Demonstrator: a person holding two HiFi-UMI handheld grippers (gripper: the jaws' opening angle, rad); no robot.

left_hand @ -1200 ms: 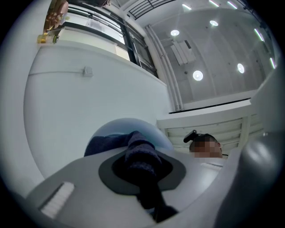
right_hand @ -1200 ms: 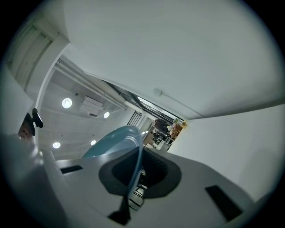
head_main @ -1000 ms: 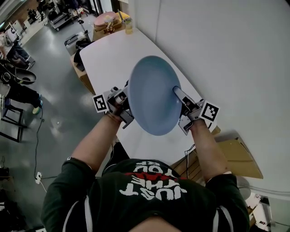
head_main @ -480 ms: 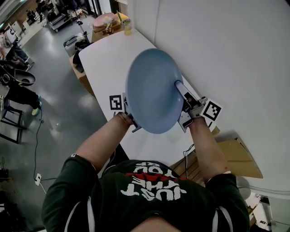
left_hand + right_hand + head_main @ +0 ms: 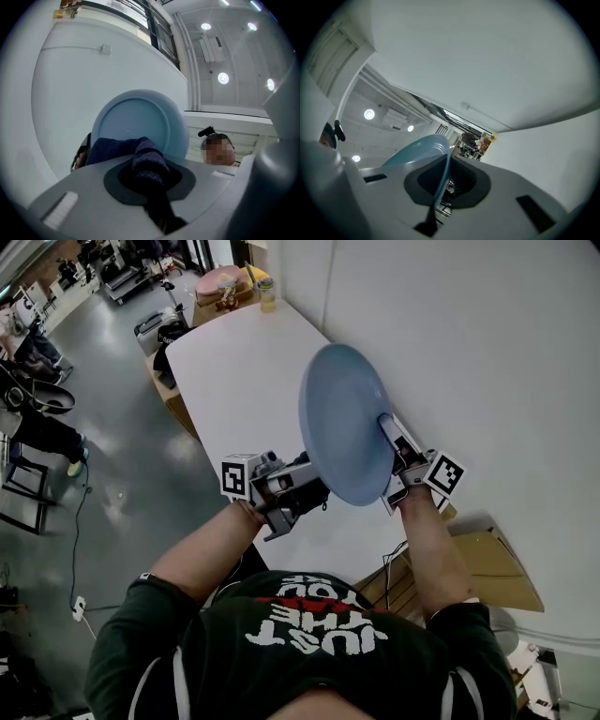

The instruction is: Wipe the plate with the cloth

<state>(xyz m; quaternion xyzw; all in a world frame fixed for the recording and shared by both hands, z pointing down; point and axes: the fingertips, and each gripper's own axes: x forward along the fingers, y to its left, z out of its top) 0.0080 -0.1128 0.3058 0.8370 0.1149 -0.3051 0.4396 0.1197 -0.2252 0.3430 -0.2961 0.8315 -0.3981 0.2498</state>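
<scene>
Two clamps: my right gripper [image 5: 390, 430] pinches the rim of the smooth round pale-blue plate [image 5: 342, 423], which stands on edge at frame centre, facing left. My left gripper [image 5: 309, 488] bites the nubby dark-blue cloth [image 5: 146, 161].

the plate [image 5: 342, 423] is pale blue, smooth and evenly finished, with a soft sheen; whether it is glazed ware or plastic cannot be told. the cloth [image 5: 146, 161] is dark blue fabric, nubbly and matt, like towelling. the left claw [image 5: 309, 488] and the right claw [image 5: 387, 426] have smooth grey matt plastic shells, with darker matt recesses round the jaws. the counter [image 5: 234, 362] is white, smooth and only faintly shiny. the wall [image 5: 469, 334] is plain white and matt. the floor [image 5: 122, 474] is grey and glossy, throwing back light. a box [image 5: 502, 568] looks like brown matt cardboard. the shirt [image 5: 309, 643] is dark soft cloth with a flat print
</scene>
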